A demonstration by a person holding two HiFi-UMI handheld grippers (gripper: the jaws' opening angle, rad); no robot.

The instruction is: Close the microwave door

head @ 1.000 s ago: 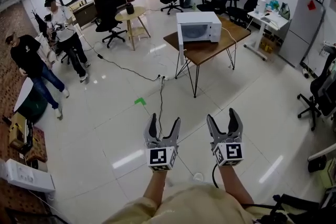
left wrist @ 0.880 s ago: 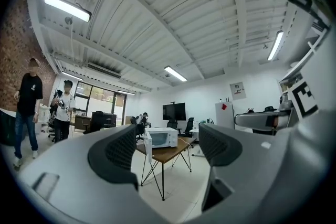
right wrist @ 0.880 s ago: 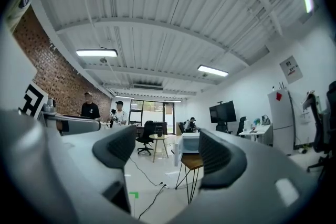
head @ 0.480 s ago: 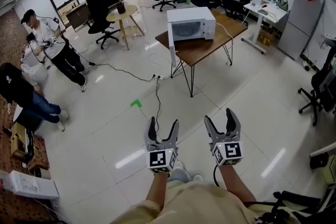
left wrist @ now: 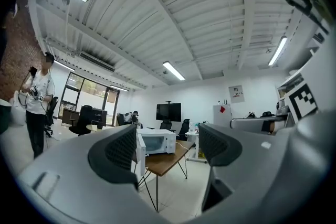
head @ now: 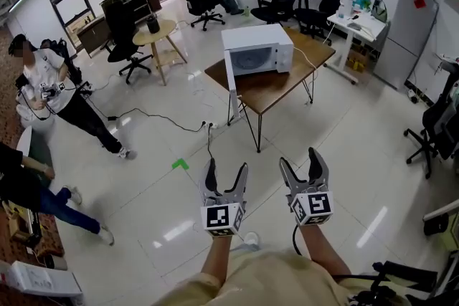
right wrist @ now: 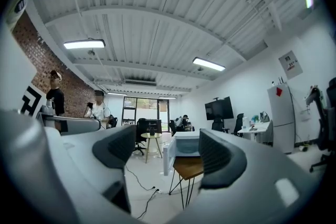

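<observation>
Microwave door (head: 230, 77) not reached yet, so I judge this as the approach step, with nothing contacted. Nearest are my left gripper (head: 225, 170) and right gripper (head: 300, 160), side by side out front. Both have jaws spread with nothing between them, and their cubes show only black-and-white square markers, no letters. Beyond them is bare floor (head: 143, 175) with a cable (head: 209, 147) running toward the desk (head: 276, 86). On that desk, well apart from me, sits the white microwave (head: 258, 46), its door swung out at the left front corner. Next move, I reckon: close the gap, put a gripper against the door's outer face and swing it shut. No brand readable on the microwave; far wall poster (left wrist: 236, 93) too small to read.
</observation>
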